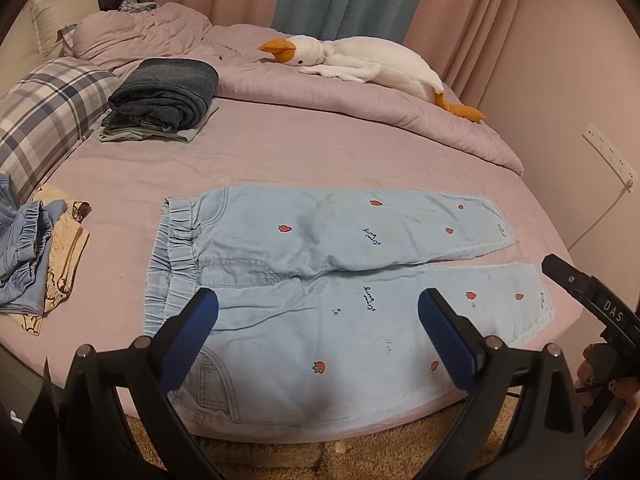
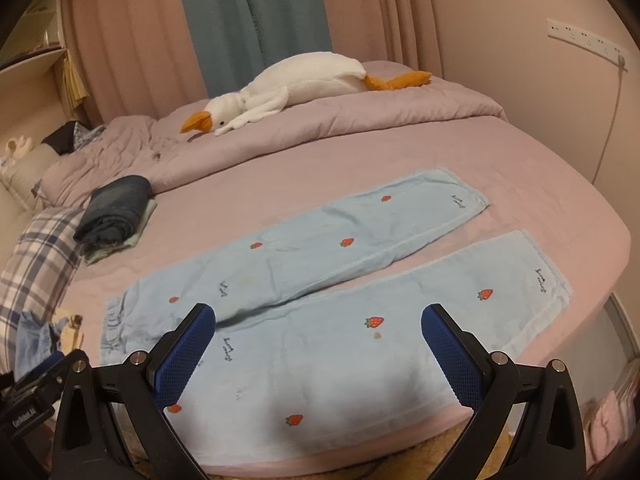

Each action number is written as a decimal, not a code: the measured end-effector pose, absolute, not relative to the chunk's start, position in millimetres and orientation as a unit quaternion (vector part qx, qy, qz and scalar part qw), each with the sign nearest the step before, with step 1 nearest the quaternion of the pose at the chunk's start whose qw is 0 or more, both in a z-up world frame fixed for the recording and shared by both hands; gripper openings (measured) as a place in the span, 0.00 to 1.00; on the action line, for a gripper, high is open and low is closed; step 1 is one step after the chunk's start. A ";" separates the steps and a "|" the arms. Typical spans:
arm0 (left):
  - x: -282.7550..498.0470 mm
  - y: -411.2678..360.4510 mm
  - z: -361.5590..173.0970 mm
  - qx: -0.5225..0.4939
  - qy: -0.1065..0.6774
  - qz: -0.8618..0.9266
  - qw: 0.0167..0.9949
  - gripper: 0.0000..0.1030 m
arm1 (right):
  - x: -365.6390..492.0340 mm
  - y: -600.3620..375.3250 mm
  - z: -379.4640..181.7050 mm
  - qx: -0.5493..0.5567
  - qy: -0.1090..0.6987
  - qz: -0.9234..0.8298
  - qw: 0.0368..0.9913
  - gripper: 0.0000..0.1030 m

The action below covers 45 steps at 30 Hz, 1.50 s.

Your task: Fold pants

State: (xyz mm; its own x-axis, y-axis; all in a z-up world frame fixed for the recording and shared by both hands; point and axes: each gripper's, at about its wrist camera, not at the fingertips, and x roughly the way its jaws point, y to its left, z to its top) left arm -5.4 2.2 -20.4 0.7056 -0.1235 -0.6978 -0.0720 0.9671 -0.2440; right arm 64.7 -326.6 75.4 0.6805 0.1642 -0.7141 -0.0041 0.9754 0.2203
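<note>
Light blue pants [image 1: 320, 280] with red strawberry prints lie flat on the pink bed, waistband to the left, both legs stretched right and slightly apart. My left gripper [image 1: 318, 306] hovers open over the near leg close to the waist, nothing between its blue pads. In the right wrist view the same pants [image 2: 320, 292] spread across the bed, and my right gripper [image 2: 319, 320] hangs open above the near leg's middle. The right gripper's black body [image 1: 592, 300] shows at the right edge of the left wrist view.
A stack of folded dark jeans [image 1: 164, 96] sits on the bed at the back left, beside a plaid pillow [image 1: 44, 116]. A pile of unfolded clothes [image 1: 36, 248] lies at the left. A white goose plush [image 1: 360, 64] rests on the bunched duvet behind.
</note>
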 end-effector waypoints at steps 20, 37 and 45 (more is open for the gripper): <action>21.5 23.9 -21.6 -0.169 0.383 -0.010 0.908 0.97 | 78.6 -329.8 78.2 0.096 0.390 0.021 0.915 1.00; 92.5 72.6 -53.7 -0.261 0.416 0.061 0.869 0.81 | 338.5 -301.0 -8.3 0.195 0.569 0.018 0.799 0.96; 117.4 84.5 -69.6 -0.305 0.443 0.067 0.841 0.77 | 408.3 -307.8 -100.8 0.179 0.622 -0.090 0.757 0.70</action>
State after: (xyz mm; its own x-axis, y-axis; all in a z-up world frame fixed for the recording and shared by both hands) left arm 117.4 84.5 -69.6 0.5990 -0.1576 -0.7851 -0.3823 0.8052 -0.4533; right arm 408.3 -307.8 -100.8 0.2089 0.0865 -0.9741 0.3598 0.9194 0.1588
